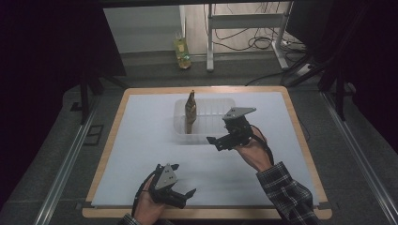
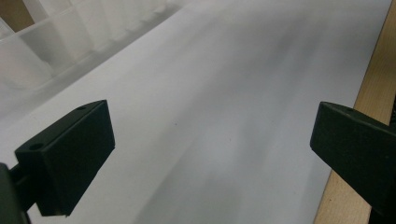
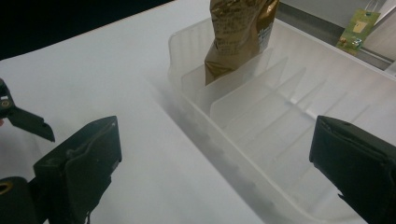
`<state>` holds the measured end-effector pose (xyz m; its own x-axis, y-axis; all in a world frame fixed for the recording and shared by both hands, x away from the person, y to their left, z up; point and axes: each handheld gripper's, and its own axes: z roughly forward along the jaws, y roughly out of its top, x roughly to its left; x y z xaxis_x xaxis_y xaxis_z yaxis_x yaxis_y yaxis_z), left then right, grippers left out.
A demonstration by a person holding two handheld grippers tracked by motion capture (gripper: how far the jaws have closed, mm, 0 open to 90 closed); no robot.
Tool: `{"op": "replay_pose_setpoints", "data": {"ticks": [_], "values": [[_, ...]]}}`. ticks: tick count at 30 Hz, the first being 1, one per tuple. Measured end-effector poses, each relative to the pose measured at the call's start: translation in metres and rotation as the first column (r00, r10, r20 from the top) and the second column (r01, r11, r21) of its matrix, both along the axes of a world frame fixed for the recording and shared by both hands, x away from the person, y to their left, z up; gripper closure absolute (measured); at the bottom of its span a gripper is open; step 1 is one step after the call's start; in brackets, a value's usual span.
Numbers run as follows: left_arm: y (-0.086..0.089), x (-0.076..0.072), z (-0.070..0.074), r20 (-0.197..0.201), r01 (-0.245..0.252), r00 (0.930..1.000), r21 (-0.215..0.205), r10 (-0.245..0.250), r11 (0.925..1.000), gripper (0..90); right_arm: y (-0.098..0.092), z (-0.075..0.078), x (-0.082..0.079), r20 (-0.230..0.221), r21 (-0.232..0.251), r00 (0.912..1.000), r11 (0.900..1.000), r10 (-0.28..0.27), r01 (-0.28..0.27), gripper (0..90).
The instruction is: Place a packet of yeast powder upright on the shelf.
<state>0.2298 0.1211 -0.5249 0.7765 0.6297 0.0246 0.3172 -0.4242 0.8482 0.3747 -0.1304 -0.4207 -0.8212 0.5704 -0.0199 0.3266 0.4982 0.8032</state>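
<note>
High view: we see both the left gripper (image 1: 180, 186) and the right gripper (image 1: 217, 142) released, grasping nothing; the brown packet (image 1: 190, 112) stands upright in the clear bin's (image 1: 213, 104) left slot.

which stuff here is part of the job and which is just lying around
Part of the job:
- brown pouch, upright in an end slot
- clear slotted bin
- right gripper, open beside the bin
- left gripper, open over the white mat

Just lying about:
- yellow-green bottle on the floor
- cables under the far desk
</note>
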Motion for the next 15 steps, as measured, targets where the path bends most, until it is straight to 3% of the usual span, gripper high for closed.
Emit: {"op": "replay_pose_setpoints", "data": {"ticks": [11, 15], "values": [[-0.001, 0.0, -0.001, -0.002, -0.006, 1.0, -0.002, 0.006, 1.0, 0.0, -0.021, -0.006, -0.012, 0.015, -0.007, 0.9996, 1.0, -0.024, 0.024, 2.0], [0.0, 0.0, -0.001, -0.004, -0.013, 0.9999, -0.003, 0.013, 0.9999, 0.0, -0.035, -0.011, -0.019, 0.018, 0.02, 0.9991, 0.999, -0.038, 0.038, 1.5]]}}
